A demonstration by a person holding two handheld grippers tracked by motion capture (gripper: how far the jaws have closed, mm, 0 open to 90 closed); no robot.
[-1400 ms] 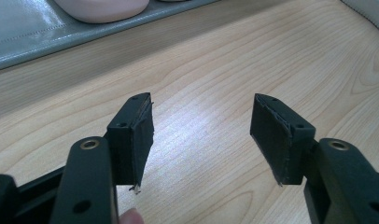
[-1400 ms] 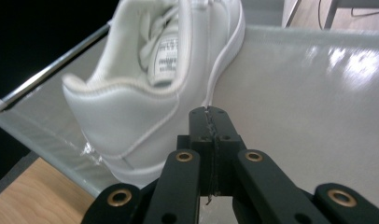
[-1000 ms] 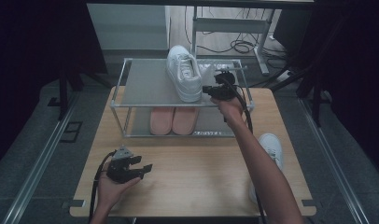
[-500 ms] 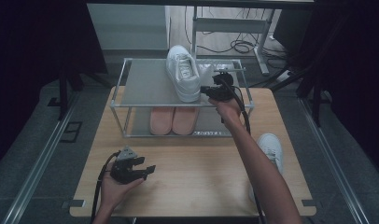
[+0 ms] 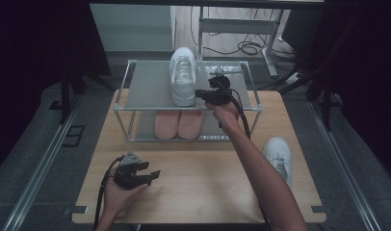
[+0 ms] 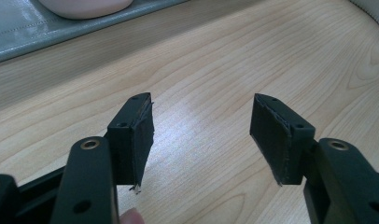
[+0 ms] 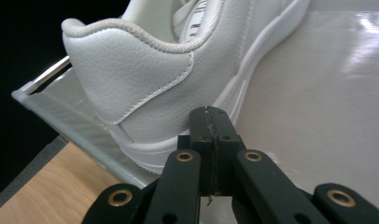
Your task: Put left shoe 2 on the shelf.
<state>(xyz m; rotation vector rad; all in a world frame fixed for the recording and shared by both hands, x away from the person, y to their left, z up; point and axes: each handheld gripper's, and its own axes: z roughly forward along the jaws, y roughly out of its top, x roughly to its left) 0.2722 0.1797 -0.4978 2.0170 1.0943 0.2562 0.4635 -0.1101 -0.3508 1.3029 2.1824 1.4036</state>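
The white sneaker [image 5: 183, 76] is placed on the rack [image 5: 148, 86] top shelf. The right gripper [image 7: 211, 116], jaws fully closed and empty, is pressed against its sole; excess push could slide it off. The left gripper [image 6: 201, 135] is held wide open.

My right gripper [image 7: 211, 122] hides part of the shoe's [image 7: 178, 70] sole; its toe runs off the frame's top edge.
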